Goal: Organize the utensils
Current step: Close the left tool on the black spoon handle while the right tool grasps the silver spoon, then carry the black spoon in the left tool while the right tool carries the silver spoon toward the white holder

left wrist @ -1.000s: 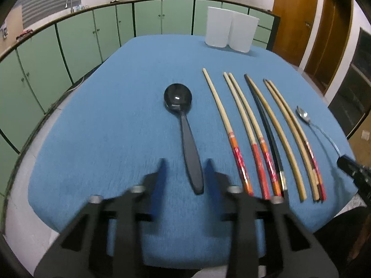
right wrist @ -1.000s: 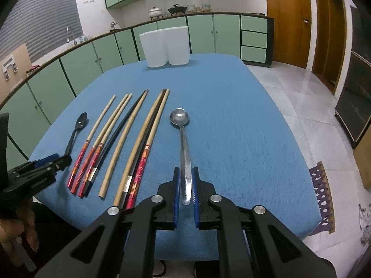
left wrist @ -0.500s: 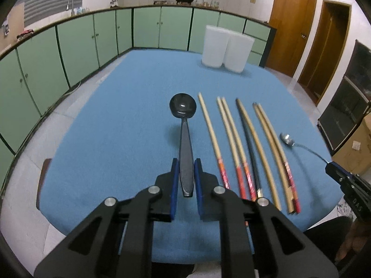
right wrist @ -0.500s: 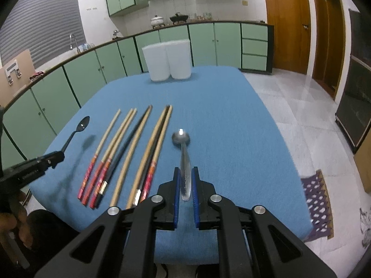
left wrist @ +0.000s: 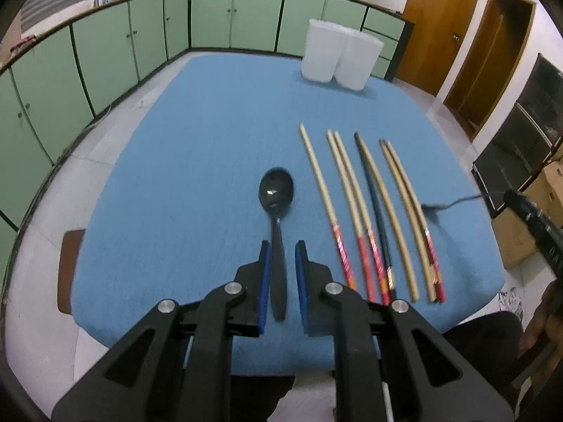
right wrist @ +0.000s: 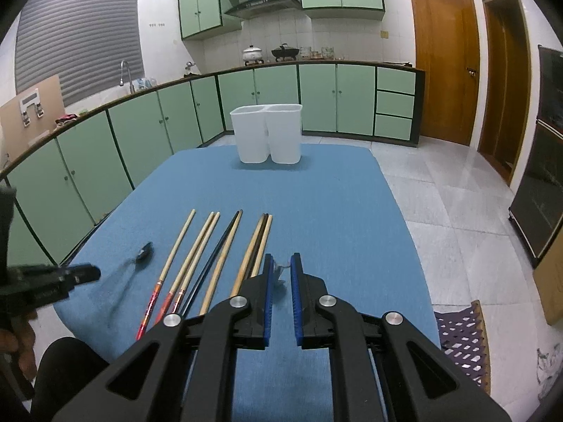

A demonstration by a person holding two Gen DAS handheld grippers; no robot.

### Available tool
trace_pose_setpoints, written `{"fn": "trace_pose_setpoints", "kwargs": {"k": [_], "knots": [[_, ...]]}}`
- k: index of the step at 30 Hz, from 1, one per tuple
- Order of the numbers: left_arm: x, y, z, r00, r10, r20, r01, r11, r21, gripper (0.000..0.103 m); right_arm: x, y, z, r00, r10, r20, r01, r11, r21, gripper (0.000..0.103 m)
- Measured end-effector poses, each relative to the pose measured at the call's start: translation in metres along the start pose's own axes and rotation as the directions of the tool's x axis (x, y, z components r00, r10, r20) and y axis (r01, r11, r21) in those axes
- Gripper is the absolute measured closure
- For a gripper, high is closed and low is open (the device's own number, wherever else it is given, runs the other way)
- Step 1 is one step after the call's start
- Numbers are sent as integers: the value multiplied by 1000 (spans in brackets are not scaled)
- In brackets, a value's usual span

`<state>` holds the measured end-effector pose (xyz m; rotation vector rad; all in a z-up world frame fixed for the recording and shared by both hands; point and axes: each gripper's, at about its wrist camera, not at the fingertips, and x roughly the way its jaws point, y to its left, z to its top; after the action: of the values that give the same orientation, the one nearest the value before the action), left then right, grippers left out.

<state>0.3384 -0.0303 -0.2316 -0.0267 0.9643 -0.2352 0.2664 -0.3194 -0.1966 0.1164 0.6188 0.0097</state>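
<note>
left wrist view: left gripper (left wrist: 281,246) clamped narrow on black spoon (left wrist: 276,197) handle, bowel end forward over blue table (left wrist: 197,147)
chopsticks (left wrist: 369,207): in a row on the cloth, right of the spoon
white bins (left wrist: 339,54): far table edge
change: spoon lay flat a second ago, now raised
right wrist view: right gripper (right wrist: 280,263) narrow, holding metal spoon (right wrist: 279,270), mostly hidden
change: spoon lifted off cloth
writing: none readable

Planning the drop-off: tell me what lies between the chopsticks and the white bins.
Nothing: only bare blue tablecloth between the chopsticks and the white bins, clearest in the right wrist view.
</note>
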Motion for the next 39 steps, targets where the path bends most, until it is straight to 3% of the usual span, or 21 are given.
{"fn": "trace_pose_setpoints", "kwargs": {"k": [4,6,7,11,14,15,17,25,32,39], "knots": [[12,8,-15,999,10,-36,-11,1000,-17,88,-2,-3,-3,1000,-2,-3,2,1000,6,93],[12,9,-25,999,-3,-36,2,999,-46,72,-2,-4,-3,1000,-4,-5,4,1000,10,93],[13,9,-28,999,-5,-36,3,999,-52,70,-2,-5,-3,1000,-4,-5,4,1000,11,93],[23,0,-40,999,20,-35,-21,999,-28,69,-1,-5,-3,1000,-4,-5,4,1000,14,93],[23,-3,-40,999,38,-26,-39,999,-16,71,-1,-4,-2,1000,-5,-5,5,1000,15,93],[23,-3,-40,999,35,-26,-36,999,-19,83,0,-5,-2,1000,-6,-5,6,1000,19,93],[21,-3,-42,999,23,-23,-23,1000,-19,94,0,-6,-3,1000,-7,-3,7,1000,26,93],[8,-2,-32,1000,-2,23,3,1000,-10,95,2,-5,-6,1000,-6,-12,6,1000,28,94],[-29,-3,3,993,-43,112,44,999,-8,95,1,-4,1,1000,-5,0,5,1000,14,94],[-37,-8,33,986,-54,158,51,998,22,95,3,-3,11,1000,-10,15,10,1000,-21,94]]}}
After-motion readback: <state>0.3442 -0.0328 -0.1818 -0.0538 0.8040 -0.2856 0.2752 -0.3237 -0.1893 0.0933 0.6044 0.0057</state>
